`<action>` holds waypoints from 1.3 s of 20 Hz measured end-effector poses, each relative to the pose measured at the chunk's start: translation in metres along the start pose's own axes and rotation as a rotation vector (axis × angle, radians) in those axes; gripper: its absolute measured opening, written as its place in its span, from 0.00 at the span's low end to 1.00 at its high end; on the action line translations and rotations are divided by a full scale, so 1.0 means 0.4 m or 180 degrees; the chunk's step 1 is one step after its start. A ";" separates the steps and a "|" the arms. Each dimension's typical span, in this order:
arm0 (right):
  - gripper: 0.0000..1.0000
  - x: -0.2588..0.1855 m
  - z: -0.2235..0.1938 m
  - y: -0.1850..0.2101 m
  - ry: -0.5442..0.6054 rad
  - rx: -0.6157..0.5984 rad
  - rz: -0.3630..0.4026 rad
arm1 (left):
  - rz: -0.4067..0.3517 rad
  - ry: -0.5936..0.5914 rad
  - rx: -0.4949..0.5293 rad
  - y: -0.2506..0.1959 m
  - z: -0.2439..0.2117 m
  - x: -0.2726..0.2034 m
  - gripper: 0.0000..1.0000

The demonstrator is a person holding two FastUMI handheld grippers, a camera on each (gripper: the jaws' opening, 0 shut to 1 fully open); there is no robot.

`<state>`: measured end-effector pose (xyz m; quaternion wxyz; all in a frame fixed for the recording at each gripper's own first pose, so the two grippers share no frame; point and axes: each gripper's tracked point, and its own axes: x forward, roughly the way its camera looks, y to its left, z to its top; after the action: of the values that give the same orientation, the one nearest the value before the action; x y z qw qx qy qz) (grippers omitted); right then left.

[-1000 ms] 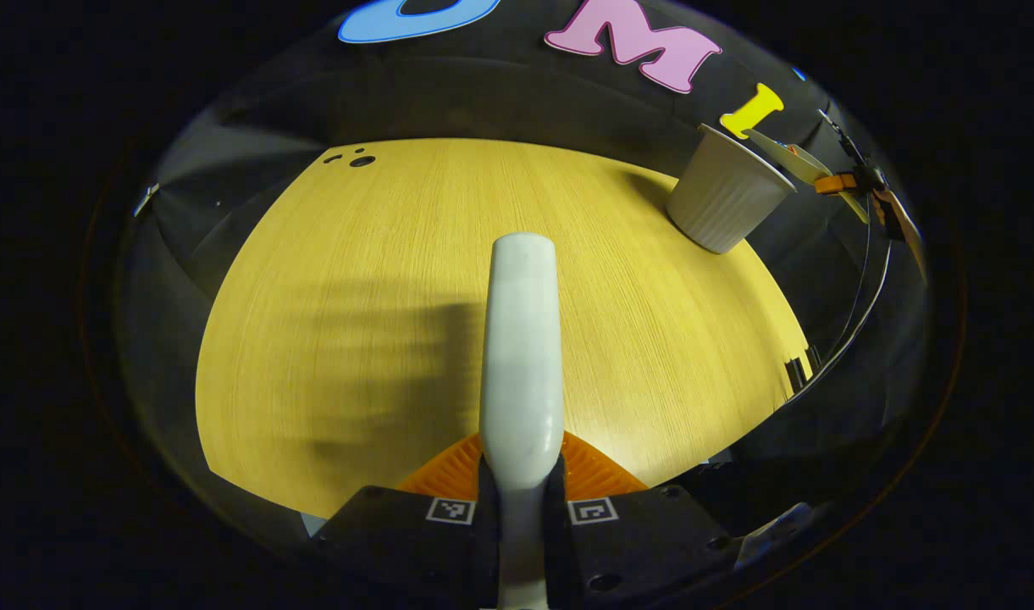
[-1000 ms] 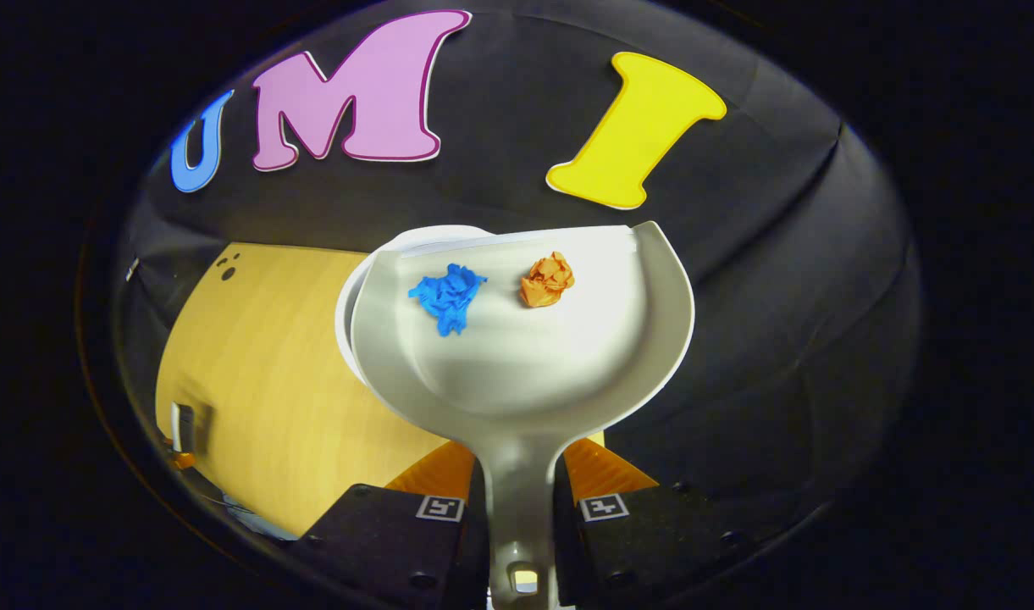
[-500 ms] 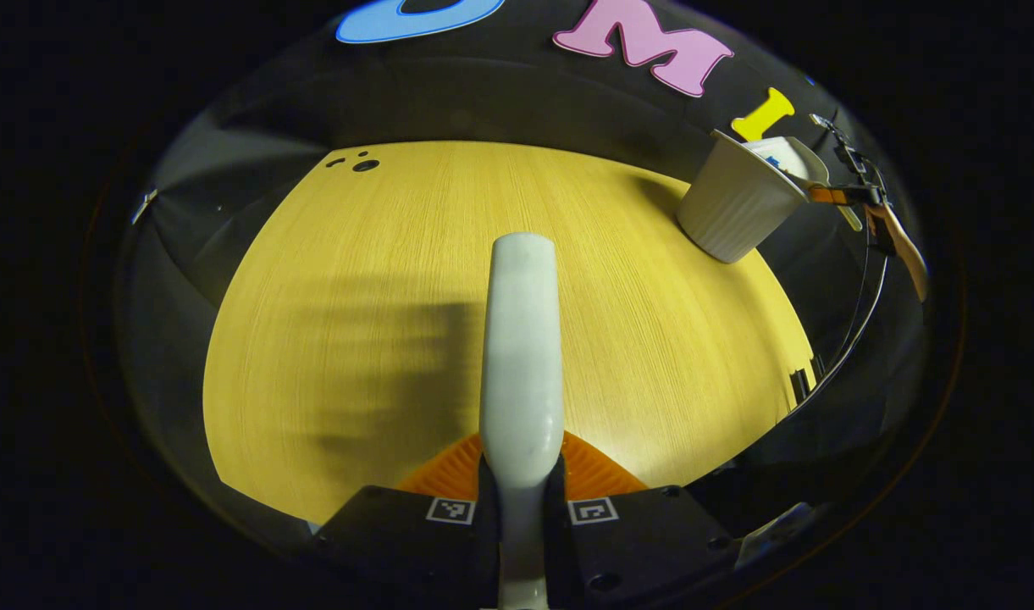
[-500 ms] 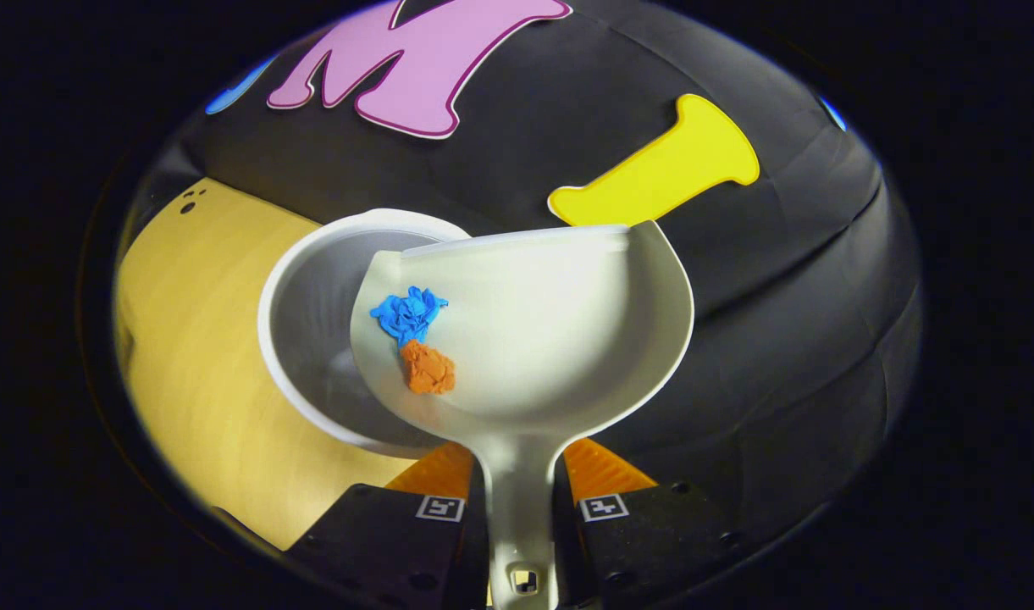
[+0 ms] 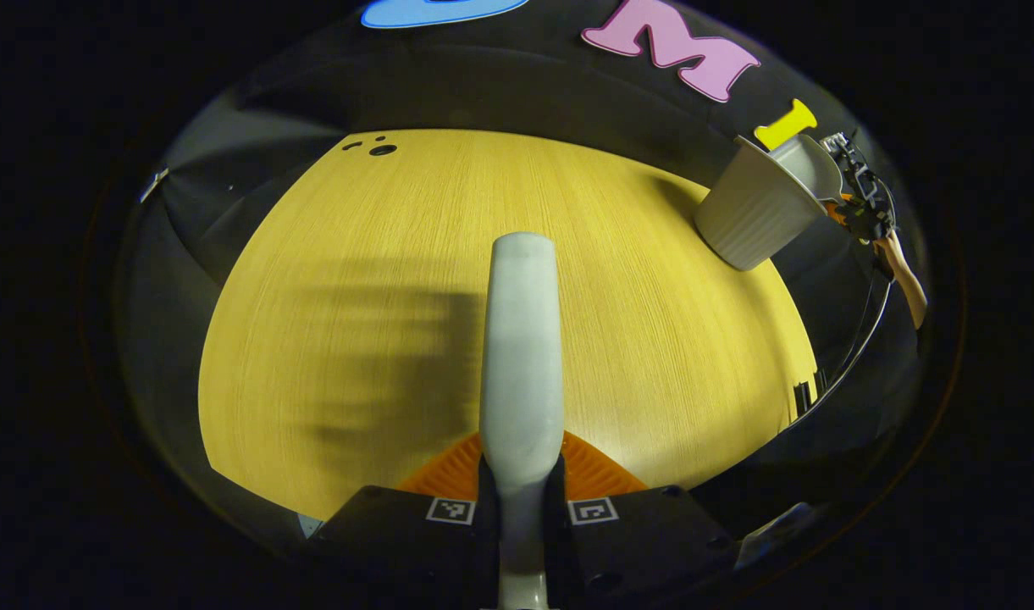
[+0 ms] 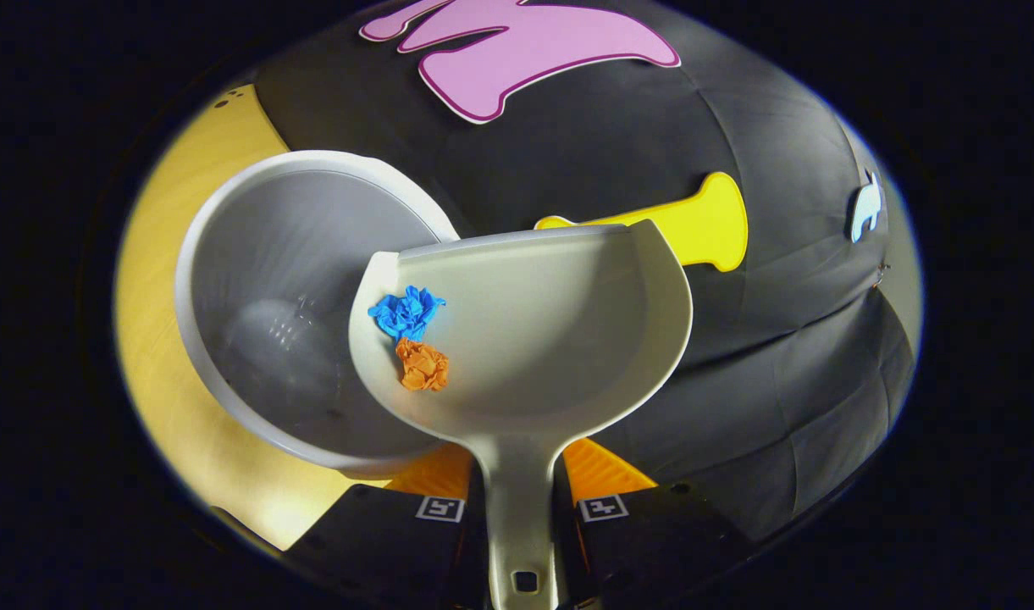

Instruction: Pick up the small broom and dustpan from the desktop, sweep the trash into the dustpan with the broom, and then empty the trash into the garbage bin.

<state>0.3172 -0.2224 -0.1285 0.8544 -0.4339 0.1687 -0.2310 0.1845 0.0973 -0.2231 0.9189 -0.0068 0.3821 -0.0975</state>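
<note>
Your right gripper (image 6: pixel 521 508) is clamped on the dustpan (image 6: pixel 550 339) handle, tilting the pan over the garbage bin (image 6: pixel 271 339); blue scrap (image 6: pixel 406 312) and orange scrap (image 6: pixel 423 366) sit at its low side. Your left gripper (image 5: pixel 521 508) pinches the broom (image 5: pixel 522 339) handle above the surface (image 5: pixel 356 254).

- In the right gripper view, the dustpan (image 6: pixel 533 339) now tilts toward its left side, over the garbage bin (image 6: pixel 288 296).
- The blue paper ball (image 6: pixel 406 312) and orange paper ball (image 6: pixel 423 366) have slid together against the pan's left wall.
- The bin's open mouth shows far more fully than a second ago.
</note>
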 end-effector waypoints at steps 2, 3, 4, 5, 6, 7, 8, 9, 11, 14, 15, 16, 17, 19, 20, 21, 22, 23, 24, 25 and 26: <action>0.39 0.005 0.000 -0.012 -0.0055 -0.0270 -0.0116 | 0.0012 -0.0002 -0.0005 -0.003 0.004 0.003 0.26; 0.34 0.009 -0.002 -0.019 -0.0087 -0.0412 -0.0184 | 0.0017 -0.0001 -0.0006 -0.004 0.006 0.003 0.25; 0.34 0.011 0.001 -0.031 -0.0148 -0.0551 -0.0247 | 0.0019 0.0003 -0.0005 -0.007 0.008 0.005 0.26; 0.34 0.014 0.001 -0.035 -0.0199 -0.0681 -0.0313 | 0.0020 0.0011 -0.0003 -0.012 0.007 0.007 0.26; 0.34 0.013 0.001 -0.037 -0.0254 -0.0838 -0.0375 | 0.0019 0.0018 0.0003 -0.016 0.009 0.009 0.26; 0.34 0.013 0.000 -0.046 -0.0311 -0.1012 -0.0437 | 0.0017 0.0029 0.0014 -0.020 0.011 0.014 0.25; 0.34 0.017 -0.005 -0.064 -0.0362 -0.1185 -0.0487 | 0.0015 0.0032 0.0035 -0.025 0.015 0.016 0.25; 0.34 0.020 -0.010 -0.081 -0.0409 -0.1345 -0.0519 | 0.0016 0.0039 0.0055 -0.029 0.018 0.020 0.25; 0.34 0.035 -0.031 -0.087 -0.0447 -0.1496 -0.0493 | 0.0006 0.0027 0.0091 -0.043 0.025 0.026 0.26; 0.34 0.033 -0.028 -0.088 -0.0399 -0.1521 -0.0443 | -0.0019 0.0014 0.0126 -0.064 0.035 0.034 0.26; 0.38 0.028 -0.022 -0.085 -0.0415 -0.1486 -0.0420 | -0.0025 0.0005 0.0144 -0.069 0.035 0.035 0.25; 0.34 0.033 -0.027 -0.085 -0.0391 -0.1452 -0.0394 | -0.0024 0.0000 0.0159 -0.073 0.034 0.034 0.26; 0.34 0.032 -0.028 -0.084 -0.0381 -0.1410 -0.0368 | -0.0024 -0.0006 0.0167 -0.078 0.035 0.035 0.25; 0.38 0.029 -0.028 -0.082 -0.0360 -0.1288 -0.0302 | -0.0020 -0.0008 0.0164 -0.079 0.036 0.035 0.25; 0.34 0.027 -0.029 -0.082 -0.0335 -0.1184 -0.0267 | -0.0011 -0.0021 0.0163 -0.078 0.039 0.034 0.26; 0.34 0.024 -0.030 -0.080 -0.0306 -0.1022 -0.0214 | -0.0004 -0.0038 0.0159 -0.079 0.041 0.031 0.26; 0.34 0.025 -0.026 -0.087 -0.0269 -0.0818 -0.0143 | 0.0001 -0.0059 0.0149 -0.079 0.044 0.029 0.26; 0.34 0.022 -0.021 -0.090 -0.0229 -0.0618 -0.0072 | 0.0010 -0.0082 0.0134 -0.079 0.047 0.025 0.26; 0.34 0.018 -0.017 -0.094 -0.0203 -0.0425 -0.0004 | 0.0014 -0.0100 0.0118 -0.077 0.051 0.023 0.29; 0.35 0.011 -0.010 -0.097 -0.0201 -0.0236 0.0063 | 0.0023 -0.0113 0.0106 -0.077 0.050 0.021 0.26; 0.34 0.001 0.001 -0.104 -0.0205 -0.0081 0.0099 | 0.0049 -0.0120 0.0105 -0.072 0.052 0.017 0.26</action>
<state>0.3074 -0.2438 -0.0945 0.8573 -0.4492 0.1507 -0.2014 0.1987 0.0664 -0.2109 0.9267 0.0096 0.3630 -0.0966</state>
